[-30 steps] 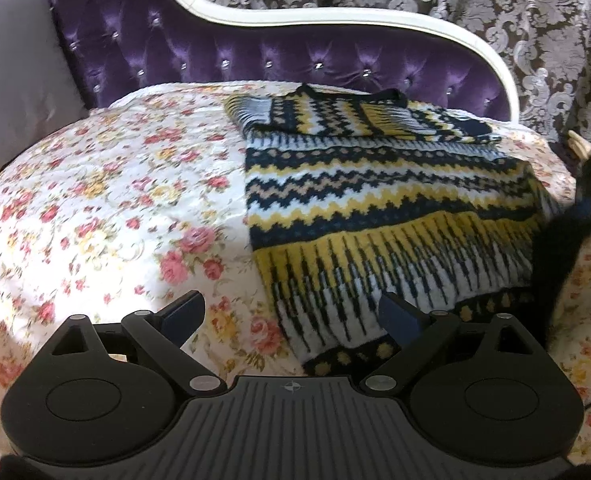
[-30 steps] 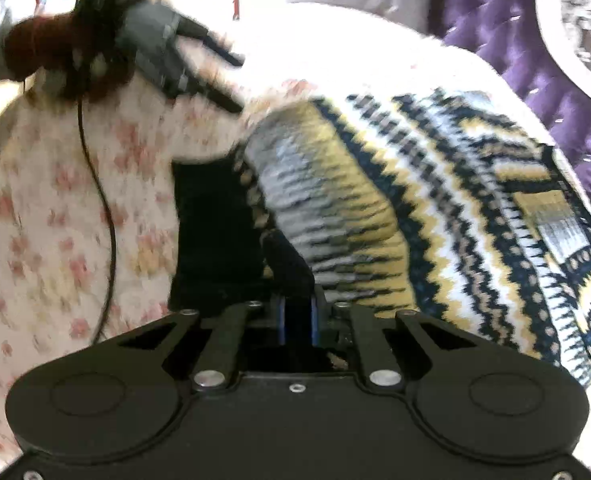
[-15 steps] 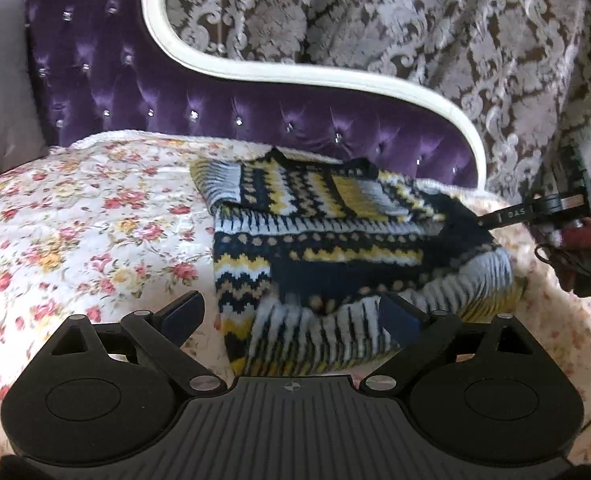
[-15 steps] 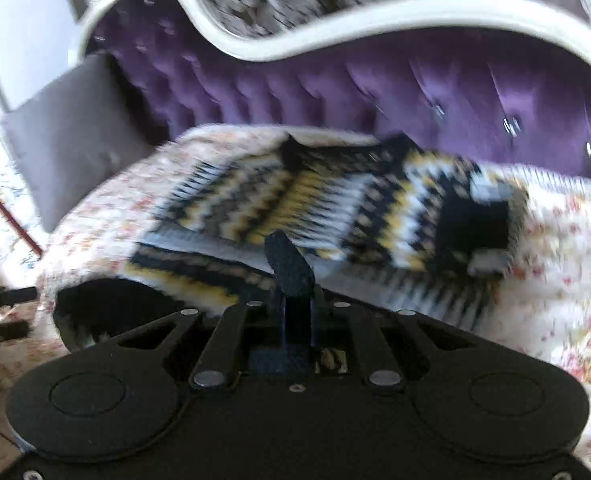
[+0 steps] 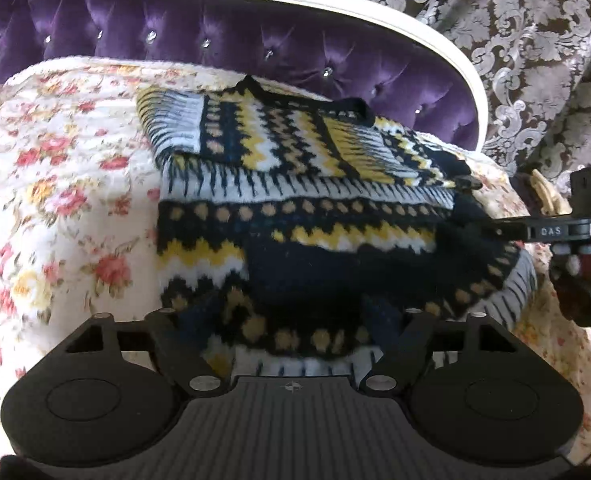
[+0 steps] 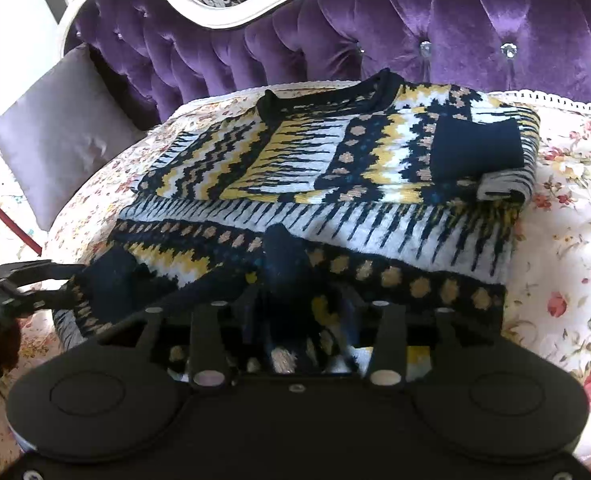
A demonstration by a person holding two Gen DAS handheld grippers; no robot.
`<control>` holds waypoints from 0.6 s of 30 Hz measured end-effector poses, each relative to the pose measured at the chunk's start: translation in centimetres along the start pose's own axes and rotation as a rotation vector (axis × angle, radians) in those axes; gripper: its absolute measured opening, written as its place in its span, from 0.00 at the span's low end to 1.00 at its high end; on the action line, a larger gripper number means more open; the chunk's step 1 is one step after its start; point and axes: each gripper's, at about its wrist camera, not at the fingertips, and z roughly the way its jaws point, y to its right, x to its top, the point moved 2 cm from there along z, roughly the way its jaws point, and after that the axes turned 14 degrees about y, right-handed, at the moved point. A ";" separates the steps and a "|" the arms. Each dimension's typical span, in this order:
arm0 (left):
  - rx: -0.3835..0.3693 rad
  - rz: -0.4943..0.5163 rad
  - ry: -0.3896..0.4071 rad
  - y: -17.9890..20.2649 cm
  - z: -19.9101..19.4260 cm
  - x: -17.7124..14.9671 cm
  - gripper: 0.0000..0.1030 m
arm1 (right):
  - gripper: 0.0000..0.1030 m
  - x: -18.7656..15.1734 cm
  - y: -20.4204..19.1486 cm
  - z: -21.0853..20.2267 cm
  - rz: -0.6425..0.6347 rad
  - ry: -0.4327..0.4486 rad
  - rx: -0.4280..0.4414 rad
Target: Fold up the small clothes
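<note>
Right now both grippers sit at the near, folded edge of the navy, yellow and white patterned knit sweater (image 5: 295,216), one at each end of that edge. The left gripper (image 5: 291,320) has just been closing, its jaws parted with the doubled hem lying between them; whether the pads already press on the knit I cannot tell. The right gripper (image 6: 295,312) has just been opening, jaws apart with a bunch of dark knit between them, seemingly let go. From either gripper the sweater stretches straight ahead toward the tufted purple velvet headboard (image 6: 415,28), with its folded near edge running crosswise from gripper to gripper. It lies on the rose-printed cream bedspread (image 5: 55,200). I judge the left gripper better placed for the next fold.
</note>
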 end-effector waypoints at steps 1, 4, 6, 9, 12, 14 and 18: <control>-0.003 0.006 -0.003 0.1 0.1 0.1 0.66 | 0.55 0.0 -0.1 0.1 -0.005 0.001 0.008; -0.021 0.010 -0.002 0.1 0.4 0.4 0.43 | 0.65 0.0 -0.5 0.4 -0.041 0.011 0.031; -0.022 0.010 0.001 0.1 0.8 0.6 0.23 | 0.70 -0.1 -0.9 0.6 -0.077 0.020 0.034; -0.020 -0.002 0.013 0.0 1.1 0.5 0.09 | 0.70 -0.1 -1.2 0.6 -0.097 0.044 0.042; -0.001 0.014 0.057 0.6 0.5 0.4 0.07 | 0.46 -0.2 -1.3 0.4 -0.084 0.064 0.071; 0.012 0.058 0.094 1.4 -0.3 0.3 0.06 | 0.17 -0.3 -1.5 0.1 -0.079 0.063 0.066; 0.040 0.147 0.199 3.0 -3.0 0.9 0.06 | 0.17 -0.2 -2.9 -2.4 -0.104 0.147 0.040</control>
